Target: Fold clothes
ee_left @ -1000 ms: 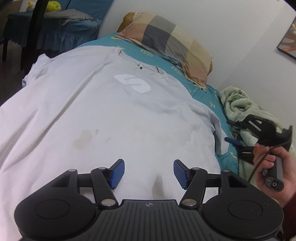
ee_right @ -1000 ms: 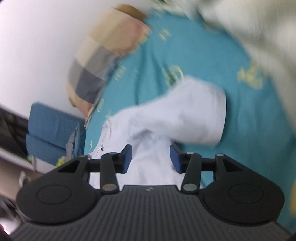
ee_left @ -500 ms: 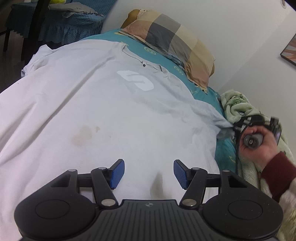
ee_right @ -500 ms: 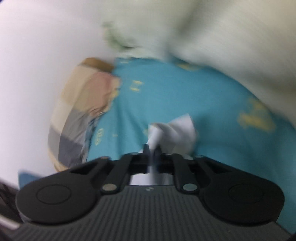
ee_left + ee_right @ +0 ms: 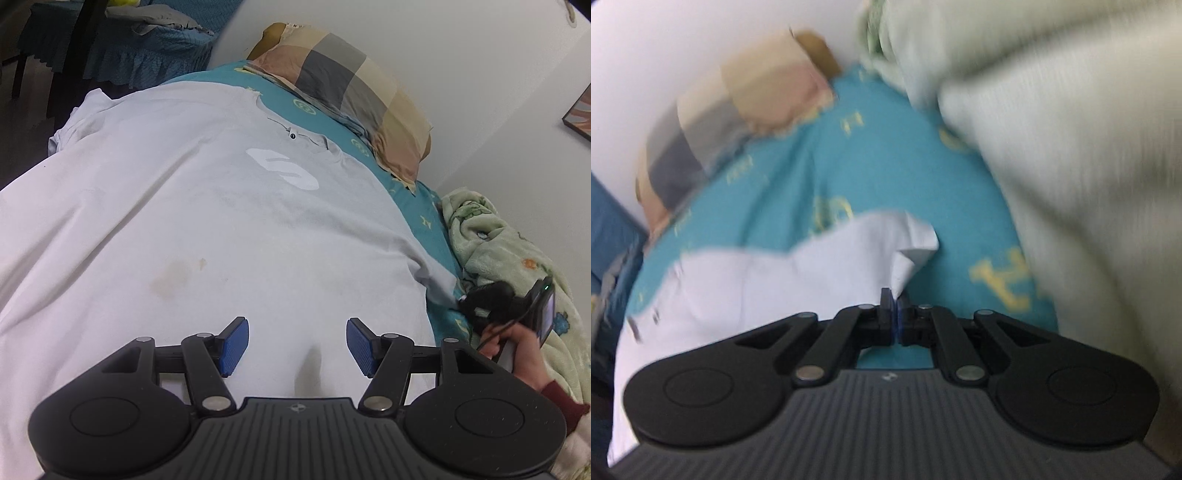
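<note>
A pale grey T-shirt (image 5: 207, 229) with a white logo lies spread front-up over the teal bed. My left gripper (image 5: 297, 347) hovers open above its lower part, blue pads apart with only cloth beneath them. At the shirt's right edge, my right gripper (image 5: 467, 301) is held by a hand at the sleeve (image 5: 434, 277). In the right wrist view my right gripper (image 5: 895, 310) is shut on the sleeve's edge (image 5: 908, 254), which bunches up into a point from between the pads. That view is blurred.
A checked pillow (image 5: 354, 96) lies at the head of the bed by the white wall. A green fleece blanket (image 5: 509, 251) is heaped along the right side. A blue skirted chair (image 5: 147, 48) stands at the far left, past the teal sheet (image 5: 871, 158).
My right gripper went from open above the sleeve to shut on its edge, and it rolled and shifted along the bed's right side. My left gripper stayed open in place.
</note>
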The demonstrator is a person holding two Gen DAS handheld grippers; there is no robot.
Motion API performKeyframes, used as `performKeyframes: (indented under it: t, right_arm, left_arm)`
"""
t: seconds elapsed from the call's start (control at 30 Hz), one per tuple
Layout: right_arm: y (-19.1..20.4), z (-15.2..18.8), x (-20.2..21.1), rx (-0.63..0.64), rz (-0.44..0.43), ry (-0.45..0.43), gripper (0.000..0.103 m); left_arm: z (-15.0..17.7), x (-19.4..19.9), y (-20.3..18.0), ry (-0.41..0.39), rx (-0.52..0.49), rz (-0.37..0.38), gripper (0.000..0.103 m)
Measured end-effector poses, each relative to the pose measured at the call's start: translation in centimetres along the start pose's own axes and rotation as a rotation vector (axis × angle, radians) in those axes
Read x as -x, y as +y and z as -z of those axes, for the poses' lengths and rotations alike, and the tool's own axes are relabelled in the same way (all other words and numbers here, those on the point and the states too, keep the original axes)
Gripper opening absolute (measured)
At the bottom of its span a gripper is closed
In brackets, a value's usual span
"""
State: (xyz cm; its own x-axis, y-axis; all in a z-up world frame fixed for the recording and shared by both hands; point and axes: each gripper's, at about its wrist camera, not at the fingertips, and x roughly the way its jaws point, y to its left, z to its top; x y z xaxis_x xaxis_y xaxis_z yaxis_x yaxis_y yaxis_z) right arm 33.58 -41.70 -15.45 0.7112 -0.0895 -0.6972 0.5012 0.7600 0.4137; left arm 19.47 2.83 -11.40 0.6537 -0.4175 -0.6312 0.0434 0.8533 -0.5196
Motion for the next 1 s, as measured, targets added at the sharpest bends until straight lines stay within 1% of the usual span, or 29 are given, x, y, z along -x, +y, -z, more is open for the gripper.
performKeyframes:
  t: [0.13,0.2,0.27,0.33,0.37,0.43,0.5,0.6,0.67,0.77,0.83,0.9,1.0]
  right_arm:
    - [0.8,1.6,1.8,0.098,-0.020,0.033,0.010]
    - [1.4,2.0,3.4,0.139,-0.037,0.048,0.019]
    - [1.6,2.8,5.6,0.167,-0.072,0.039,0.054]
    - [1.6,3.8,8.1,0.180,-0.104,0.017,0.069]
    - [1.6,4.5,9.6,0.182,-0.119,0.008,0.072]
    - [1.3,6.0,12.3,0.173,-0.148,0.013,0.072]
    - [1.5,8.0,14.3,0.168,-0.175,0.049,0.072]
    - [2.3,11.9,16.4,0.165,-0.221,0.079,0.072]
    - [3.1,14.0,17.0,0.197,-0.239,0.096,0.072]
    - [4.5,15.8,16.9,0.293,-0.251,0.107,0.072]
    - [5.1,16.3,16.4,0.349,-0.240,0.096,0.072]
    - [5.2,16.6,15.6,0.372,-0.230,0.091,0.072]
    - [5.3,16.5,13.7,0.354,-0.237,0.120,0.072]
  left_arm:
    - [-0.4,0.4,0.0,-0.013,-0.012,0.002,0.062]
    - [-0.7,0.6,0.0,-0.020,-0.017,-0.001,0.062]
    - [-0.9,1.0,0.0,-0.030,-0.017,0.000,0.062]
    - [-1.2,1.6,0.0,-0.039,-0.001,0.011,0.062]
    - [-1.4,1.9,0.2,-0.045,0.010,0.018,0.062]
    - [-1.7,2.6,0.4,-0.060,0.031,0.030,0.062]
    - [-2.6,3.5,1.7,-0.077,0.085,0.040,0.062]
    - [-3.9,4.9,3.7,-0.102,0.171,0.054,0.062]
    - [-5.0,5.8,5.7,-0.124,0.248,0.051,0.062]
    - [-7.3,7.3,10.2,-0.172,0.409,0.016,0.062]
    - [-8.4,7.7,14.5,-0.209,0.567,0.001,0.064]
    - [-9.6,7.9,18.8,-0.247,0.732,-0.014,0.065]
    - [-10.3,6.2,24.2,-0.272,0.916,-0.018,0.064]
